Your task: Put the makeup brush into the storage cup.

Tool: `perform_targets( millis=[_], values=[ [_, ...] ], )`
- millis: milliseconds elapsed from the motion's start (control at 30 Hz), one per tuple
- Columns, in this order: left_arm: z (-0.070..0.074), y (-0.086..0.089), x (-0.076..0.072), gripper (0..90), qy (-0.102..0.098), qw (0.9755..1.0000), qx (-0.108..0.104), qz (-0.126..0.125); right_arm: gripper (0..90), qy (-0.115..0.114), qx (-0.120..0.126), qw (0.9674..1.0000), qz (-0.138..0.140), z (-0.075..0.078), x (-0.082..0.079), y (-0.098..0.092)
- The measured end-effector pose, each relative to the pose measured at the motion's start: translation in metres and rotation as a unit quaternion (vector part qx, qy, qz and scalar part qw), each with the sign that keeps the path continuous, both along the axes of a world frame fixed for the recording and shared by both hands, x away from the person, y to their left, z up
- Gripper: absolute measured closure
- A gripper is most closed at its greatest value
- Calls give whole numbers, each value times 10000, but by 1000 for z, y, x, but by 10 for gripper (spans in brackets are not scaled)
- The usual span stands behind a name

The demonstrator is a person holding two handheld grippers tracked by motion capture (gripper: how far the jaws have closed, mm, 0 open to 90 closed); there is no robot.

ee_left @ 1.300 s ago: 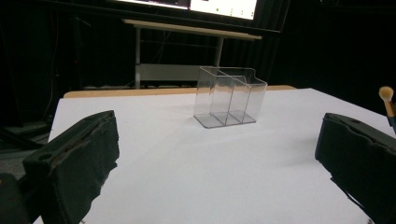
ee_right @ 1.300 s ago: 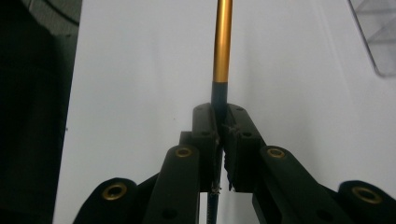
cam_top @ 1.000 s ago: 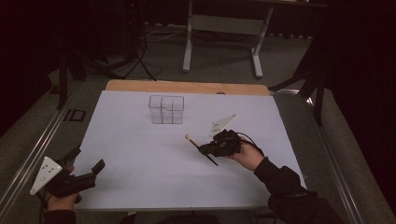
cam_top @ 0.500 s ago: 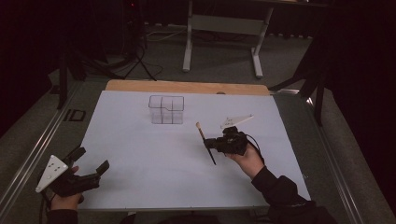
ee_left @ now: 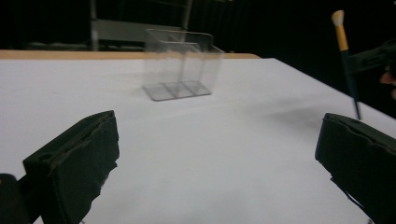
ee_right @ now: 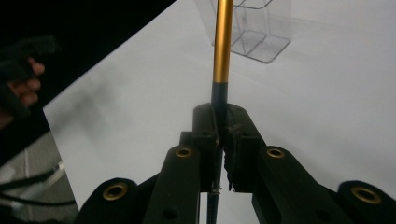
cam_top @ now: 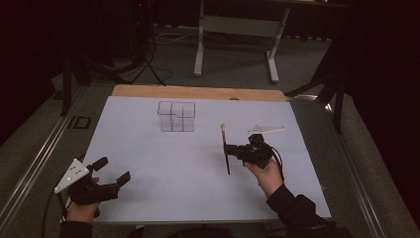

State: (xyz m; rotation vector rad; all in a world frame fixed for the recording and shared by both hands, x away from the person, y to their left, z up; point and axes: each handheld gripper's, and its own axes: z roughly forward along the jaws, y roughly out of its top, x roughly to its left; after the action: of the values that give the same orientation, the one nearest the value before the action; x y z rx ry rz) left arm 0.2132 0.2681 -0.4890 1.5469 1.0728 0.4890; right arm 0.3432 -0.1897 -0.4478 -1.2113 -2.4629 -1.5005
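We note a clear organizer (cam_top: 177, 116) on the white surface (cam_top: 163, 163). Left gripper (cam_top: 111, 174): jaws wide apart, empty. Right gripper (cam_top: 229, 148): clamped on a brush (cam_top: 225, 148).

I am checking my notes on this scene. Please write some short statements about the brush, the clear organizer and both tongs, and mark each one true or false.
1. The right tongs are shut on the makeup brush. True.
2. The brush already stands inside the clear acrylic organizer. False: it is held above the white table cover, apart from the organizer.
3. The left tongs are open and hold nothing. True.
4. The organizer lies tipped on its side. False: it stands upright, with its openings up.
5. The bristle end of the brush points away from the person. True.
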Motion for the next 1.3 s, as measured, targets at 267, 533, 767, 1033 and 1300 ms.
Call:
perform_targets(
  millis=[267,533,767,1033,1300],
  values=[
    [13,-22,13,0,101,9992,176,-349,834,65,107,9994,-332,-4,-7,-8],
    [27,-47,34,0,538,9965,132,-626,833,3,181,9987,-479,-9,-11,-10],
    [47,-68,49,0,633,9932,80,-976,833,-169,33,9990,-401,-10,-14,-4],
    [63,-93,66,0,709,9881,105,-1364,833,-222,130,9989,-390,-11,-14,-3],
    [72,-119,87,0,897,9835,109,-1567,833,-245,136,9988,-403,-10,-13,-3]
  ],
)
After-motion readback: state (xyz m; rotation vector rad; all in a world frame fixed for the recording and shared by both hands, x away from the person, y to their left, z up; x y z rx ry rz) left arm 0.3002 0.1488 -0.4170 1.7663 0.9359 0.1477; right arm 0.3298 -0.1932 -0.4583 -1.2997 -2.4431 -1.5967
